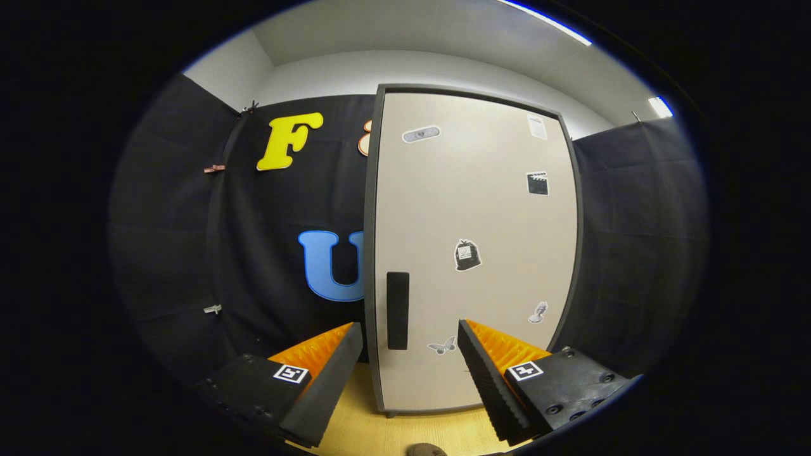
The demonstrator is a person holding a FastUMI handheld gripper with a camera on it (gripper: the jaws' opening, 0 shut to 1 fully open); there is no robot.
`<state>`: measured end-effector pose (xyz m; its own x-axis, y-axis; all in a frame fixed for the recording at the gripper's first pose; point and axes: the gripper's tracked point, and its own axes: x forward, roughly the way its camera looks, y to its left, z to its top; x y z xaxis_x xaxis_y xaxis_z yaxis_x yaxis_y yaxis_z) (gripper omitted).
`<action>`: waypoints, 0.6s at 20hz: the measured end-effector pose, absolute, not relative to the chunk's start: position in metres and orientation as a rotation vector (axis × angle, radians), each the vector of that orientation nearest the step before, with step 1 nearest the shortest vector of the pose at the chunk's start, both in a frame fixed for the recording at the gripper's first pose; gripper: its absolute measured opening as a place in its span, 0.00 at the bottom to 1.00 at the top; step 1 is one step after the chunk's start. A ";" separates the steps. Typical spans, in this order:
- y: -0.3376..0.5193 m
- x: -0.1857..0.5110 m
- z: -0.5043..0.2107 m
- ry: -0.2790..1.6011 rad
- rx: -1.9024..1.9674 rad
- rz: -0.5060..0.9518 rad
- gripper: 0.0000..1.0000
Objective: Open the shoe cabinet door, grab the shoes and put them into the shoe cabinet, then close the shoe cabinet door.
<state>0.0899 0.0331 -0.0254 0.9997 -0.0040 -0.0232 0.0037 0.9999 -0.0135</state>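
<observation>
Gripper view looks straight at the shoe cabinet (pixel 472 253), a tall beige unit with a dark grey frame standing upright on a light wooden floor (pixel 380 437) against the booth's black cloth wall (pixel 190 240). The shoe cabinet door (pixel 481 215) is shut, lying flush inside its frame. Near the door's lower left edge sits a dark vertical handle (pixel 398 310), a narrow upright rectangle. Several small stickers are scattered over the door face (a pill-shaped one near the top, a pale slip at the upper right, a clapperboard below it, a dark bag shape near the middle, a small pale figure low on the right and a butterfly near the bottom); their details are too small to read. The tool (pixel 410 345) is held ahead of the cabinet with its two fingers spread wide apart and nothing between them. The handle's lower part shows in the gap between the fingertips, closer to the left finger (pixel 329 361) than to the right finger (pixel 491 361), and both fingers are clear of the door as far as can be told. At the very bottom, between the fingers, a small rounded brownish shape (pixel 426 450) rests on the floor; it may be part of a shoe, but too little of it shows to tell. Above the cloth wall run a plain pale wall and a ceiling with light strips (pixel 545 22).
</observation>
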 end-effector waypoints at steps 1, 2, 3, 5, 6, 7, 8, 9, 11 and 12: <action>0.036 0.102 -0.028 0.028 -0.012 -0.007 0.98; 0.039 0.114 -0.032 0.034 -0.010 -0.009 0.98; 0.040 0.126 -0.036 0.037 -0.009 -0.014 0.98; 0.040 0.150 -0.043 0.049 -0.006 -0.026 0.97; 0.040 0.161 -0.048 0.060 -0.002 -0.034 0.96; 0.040 0.171 -0.053 0.071 0.001 -0.037 0.96; 0.041 0.180 -0.058 0.083 0.002 -0.040 0.96; 0.041 0.188 -0.063 0.096 0.002 -0.042 0.96; 0.042 0.201 -0.071 0.115 0.007 -0.044 0.96; 0.042 0.205 -0.073 0.119 0.009 -0.047 0.95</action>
<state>0.2046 0.0424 -0.0732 0.9918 -0.0461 -0.1190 0.0472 0.9989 0.0066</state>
